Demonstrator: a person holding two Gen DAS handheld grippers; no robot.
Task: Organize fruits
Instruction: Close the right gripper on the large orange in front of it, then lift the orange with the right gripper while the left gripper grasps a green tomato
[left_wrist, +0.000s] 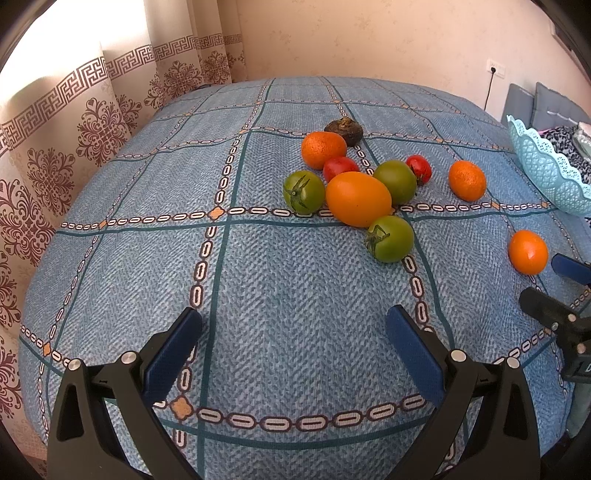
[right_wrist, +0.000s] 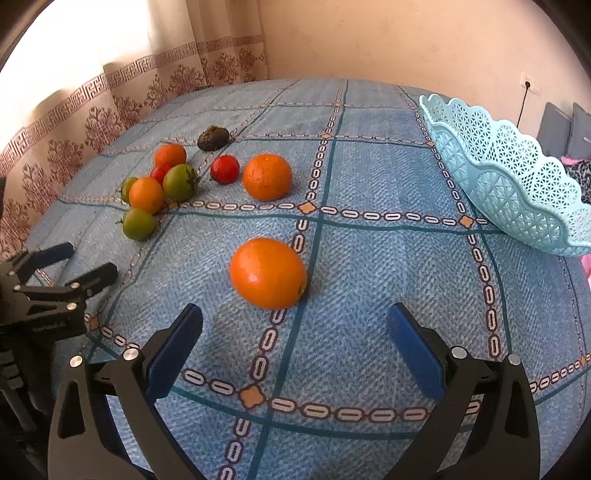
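Note:
A heap of fruit lies on the blue checked cloth: a large orange fruit (left_wrist: 358, 198), green tomatoes (left_wrist: 303, 191) (left_wrist: 390, 238), red tomatoes (left_wrist: 340, 168), a dark brown fruit (left_wrist: 344, 130) behind. My left gripper (left_wrist: 293, 332) stands open, empty, well short of the heap. In the right wrist view a lone orange (right_wrist: 268, 273) rests just ahead of my open right gripper (right_wrist: 294, 330), apart from both pads. A second orange (right_wrist: 267, 177) lies farther back. The light blue lattice basket (right_wrist: 517, 184) sits at the right. The right gripper (left_wrist: 550, 284) also shows at the left view's right edge.
Patterned curtains (left_wrist: 55, 147) hang along the left edge of the table. A wall socket with a cable (left_wrist: 494, 69) is at the back right. Grey cushions (right_wrist: 565, 129) and patterned fabric lie behind the basket. The left gripper (right_wrist: 74, 266) appears at the right view's left side.

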